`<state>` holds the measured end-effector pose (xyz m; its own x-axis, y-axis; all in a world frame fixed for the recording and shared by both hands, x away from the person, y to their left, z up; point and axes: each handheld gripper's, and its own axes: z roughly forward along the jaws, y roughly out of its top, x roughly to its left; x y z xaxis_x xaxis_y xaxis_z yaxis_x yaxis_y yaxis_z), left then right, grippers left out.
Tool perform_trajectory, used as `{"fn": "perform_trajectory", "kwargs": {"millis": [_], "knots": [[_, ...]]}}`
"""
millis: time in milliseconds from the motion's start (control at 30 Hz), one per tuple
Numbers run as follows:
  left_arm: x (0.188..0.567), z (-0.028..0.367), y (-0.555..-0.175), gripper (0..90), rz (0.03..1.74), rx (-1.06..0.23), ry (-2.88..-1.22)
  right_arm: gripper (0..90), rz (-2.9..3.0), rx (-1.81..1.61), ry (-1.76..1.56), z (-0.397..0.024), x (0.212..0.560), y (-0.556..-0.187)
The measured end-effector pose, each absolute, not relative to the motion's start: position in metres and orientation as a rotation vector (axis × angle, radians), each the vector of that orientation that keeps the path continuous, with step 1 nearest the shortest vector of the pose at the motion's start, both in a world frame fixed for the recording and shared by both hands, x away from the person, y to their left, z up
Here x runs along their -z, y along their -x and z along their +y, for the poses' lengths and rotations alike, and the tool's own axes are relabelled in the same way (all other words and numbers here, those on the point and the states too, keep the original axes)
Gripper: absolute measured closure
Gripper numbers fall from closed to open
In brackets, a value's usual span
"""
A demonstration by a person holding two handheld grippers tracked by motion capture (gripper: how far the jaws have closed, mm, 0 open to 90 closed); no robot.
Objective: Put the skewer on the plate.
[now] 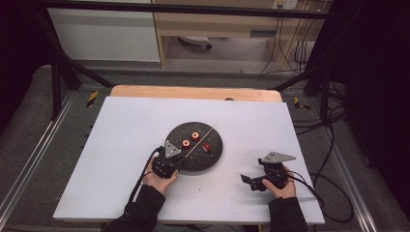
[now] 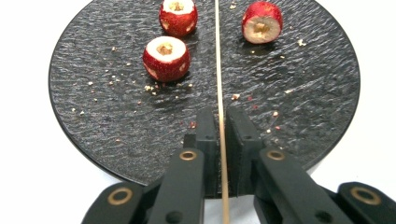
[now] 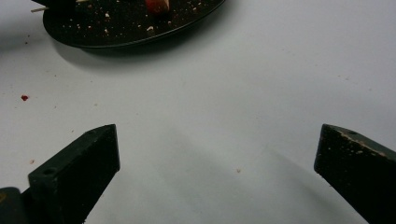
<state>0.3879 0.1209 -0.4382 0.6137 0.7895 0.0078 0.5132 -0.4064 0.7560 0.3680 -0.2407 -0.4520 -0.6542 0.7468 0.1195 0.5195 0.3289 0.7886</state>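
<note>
A round black slate plate (image 1: 212, 155) lies mid-table with three cored red fruits (image 1: 186, 143) (image 1: 196, 136) (image 1: 207, 147) on it. A thin wooden skewer (image 1: 203, 137) lies across the plate between them. My left gripper (image 1: 180, 162) sits at the plate's near left rim. In the left gripper view the skewer (image 2: 218, 70) runs between the pads of my left gripper (image 2: 222, 114), with a thin gap on either side, so the jaws are barely open. My right gripper (image 1: 252, 170) rests wide open and empty over the white mat; its view (image 3: 217, 140) shows bare mat between the jaws.
Crumbs dot the plate (image 2: 116, 116), and two fruits (image 2: 166, 58) (image 2: 178, 16) sit left of the skewer, one (image 2: 262, 22) right of it. The white mat (image 1: 121, 159) covers the table. A red speck (image 3: 24, 97) lies near the plate's rim (image 3: 116, 42).
</note>
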Motion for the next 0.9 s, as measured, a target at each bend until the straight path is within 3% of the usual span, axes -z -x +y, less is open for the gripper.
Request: {"fn": "perform_trajectory", "kwargs": {"millis": [233, 567, 900], "knots": [[0.428, 0.131, -0.385, 69.2, 0.966, -0.414, -2.077, 1.2, 2.329, -1.238, -1.141, -0.241, 0.452, -0.368], [0.411, 0.16, -0.377, 39.6, 0.821, -0.353, -2.099, 1.0, 2.327, -1.237, -1.147, -0.241, 0.451, -0.367], [0.413, 0.198, -0.368, 18.7, 0.826, -0.358, -2.135, 0.9, 2.329, -1.238, -1.154, -0.241, 0.451, -0.367]]}}
